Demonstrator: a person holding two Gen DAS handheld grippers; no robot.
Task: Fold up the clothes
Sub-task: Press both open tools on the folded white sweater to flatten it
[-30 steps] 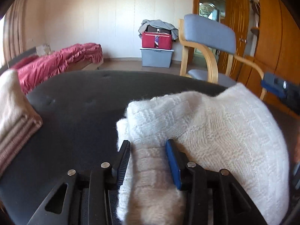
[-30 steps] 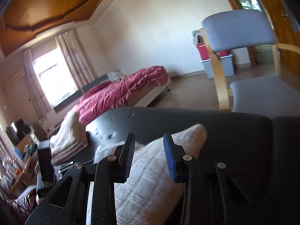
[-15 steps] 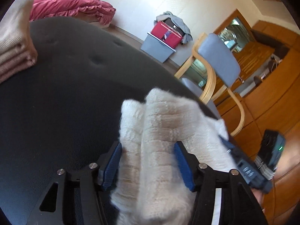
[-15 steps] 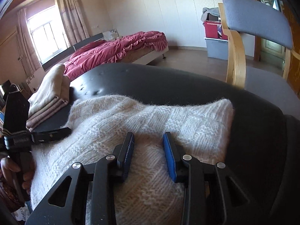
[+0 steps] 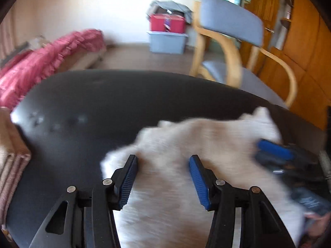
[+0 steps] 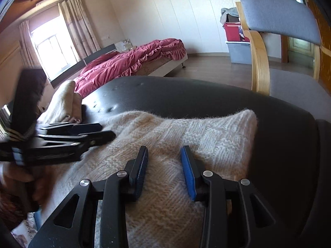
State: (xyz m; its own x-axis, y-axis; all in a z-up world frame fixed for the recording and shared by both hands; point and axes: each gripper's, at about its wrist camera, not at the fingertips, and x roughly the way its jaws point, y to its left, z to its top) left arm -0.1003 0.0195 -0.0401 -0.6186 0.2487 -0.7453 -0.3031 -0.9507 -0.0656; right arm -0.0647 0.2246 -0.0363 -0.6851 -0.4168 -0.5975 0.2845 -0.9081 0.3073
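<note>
A: We start at our left claw (image 5: 163, 165): its pads stand wide apart over the white knit sweater (image 5: 206, 144) and grip nothing. A second ago they pinched a fold of it; now that fold is let go.

B: Agreed, and the jaws stand wider than before. Our right claw (image 6: 164, 155) sits half spread over the same sweater (image 6: 186, 136), pads resting on the knit without pinching it, much as it did half a second back.

A: In the right wrist view the left claw (image 6: 99, 132) shows at the sweater's left edge, blurred.

B: The sweater lies flatter now, folded on the dark tabletop (image 5: 103, 103), its far corner toward the blue chair (image 6: 279, 16). Earlier it stood bunched up between our left pads.

A: Further left the folded beige garment (image 6: 64, 101) rests where it was, and beyond it the bed with the red quilt (image 6: 132, 62).
</note>
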